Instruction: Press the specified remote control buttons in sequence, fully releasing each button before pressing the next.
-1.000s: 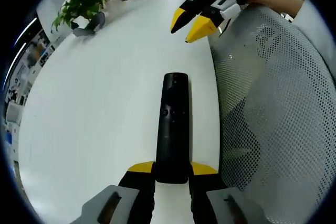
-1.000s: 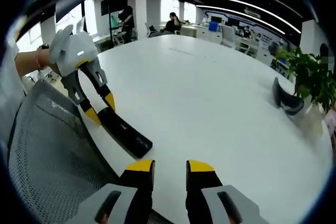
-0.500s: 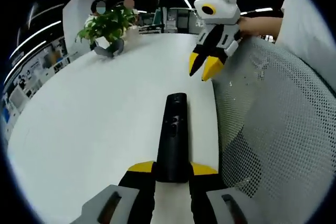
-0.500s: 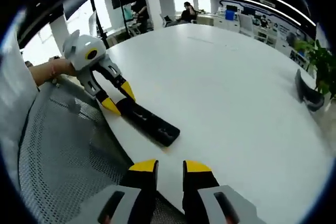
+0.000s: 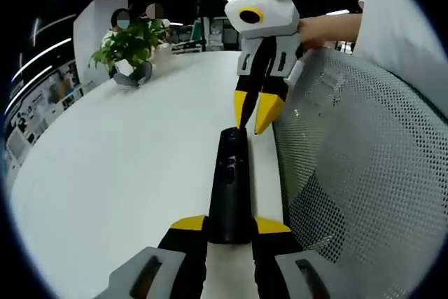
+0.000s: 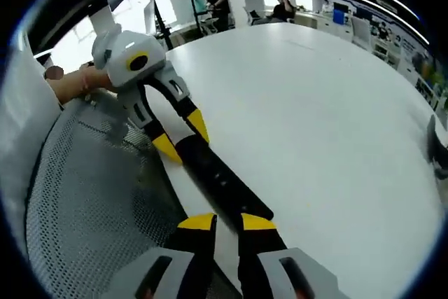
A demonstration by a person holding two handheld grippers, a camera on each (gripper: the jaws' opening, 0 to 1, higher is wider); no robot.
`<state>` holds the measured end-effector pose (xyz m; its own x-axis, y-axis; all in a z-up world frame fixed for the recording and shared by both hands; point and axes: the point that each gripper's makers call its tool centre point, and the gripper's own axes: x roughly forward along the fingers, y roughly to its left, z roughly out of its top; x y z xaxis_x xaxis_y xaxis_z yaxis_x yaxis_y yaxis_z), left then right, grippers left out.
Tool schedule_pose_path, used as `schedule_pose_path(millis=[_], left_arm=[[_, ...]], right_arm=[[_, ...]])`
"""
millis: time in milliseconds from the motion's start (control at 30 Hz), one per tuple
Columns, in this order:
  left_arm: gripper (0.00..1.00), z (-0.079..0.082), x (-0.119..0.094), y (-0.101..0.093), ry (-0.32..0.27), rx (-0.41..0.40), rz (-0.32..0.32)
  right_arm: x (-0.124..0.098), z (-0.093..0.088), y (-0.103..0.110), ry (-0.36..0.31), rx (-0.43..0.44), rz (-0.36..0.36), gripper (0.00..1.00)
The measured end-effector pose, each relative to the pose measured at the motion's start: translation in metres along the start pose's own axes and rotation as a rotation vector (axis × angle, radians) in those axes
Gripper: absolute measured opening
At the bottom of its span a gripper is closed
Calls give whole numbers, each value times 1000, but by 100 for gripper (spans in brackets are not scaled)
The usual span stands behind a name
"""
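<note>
Your left tongs [image 5: 230,225] are clamped on the near end of the slim black bar-shaped remote control [image 5: 230,180]. In the left gripper view its long axis runs straight out from the yellow tips toward 12 o'clock, button face up, above the round white worktop [image 5: 126,166]; whether it touches the surface cannot be told.

Your right tongs [image 6: 224,222] stand narrow, with a slim gap between the yellow tips and nothing between them. In the left gripper view they come in from 12 o'clock, the tips pointing down at the far end of the remote, right at or just above it; contact cannot be judged. In the right gripper view the remote lies on a diagonal, from the left tongs at 10 o'clock down to just ahead of your own tips.

A grey mesh chair back [image 5: 350,173] runs along the worktop's edge at 3 o'clock in the left gripper view. A green leafy potted plant [image 5: 129,43] stands at the far side of the worktop at 10 o'clock, with a dark curved object just beside it.
</note>
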<state>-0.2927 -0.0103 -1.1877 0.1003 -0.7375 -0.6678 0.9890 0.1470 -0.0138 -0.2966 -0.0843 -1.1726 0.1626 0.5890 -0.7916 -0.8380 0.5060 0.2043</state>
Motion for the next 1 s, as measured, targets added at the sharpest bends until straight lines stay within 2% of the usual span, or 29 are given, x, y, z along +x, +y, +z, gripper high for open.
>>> schedule_pose_path(millis=[133,267,533,667,800,1000], left_arm=[[23,-1,1,1,-1,2,0],[23,-3,2,1,2,9,-2],[23,-4,3,2,6,7,-1],[23,-2,2,1,8,17,-2],[23,-3,2,1,7,26,-3],[23,-2,4,0,6,38,-12]], right_arm=[[12,12,11,-15,-24,35,3],[16,12,11,22,-91,37,0],[12,16,0,21,-71,26,0],[6,12,-10,39,-82,-8,0],[2,-2,-19,108,-134,-42,0],[-3,-10,-20,123,-142,-36,0]])
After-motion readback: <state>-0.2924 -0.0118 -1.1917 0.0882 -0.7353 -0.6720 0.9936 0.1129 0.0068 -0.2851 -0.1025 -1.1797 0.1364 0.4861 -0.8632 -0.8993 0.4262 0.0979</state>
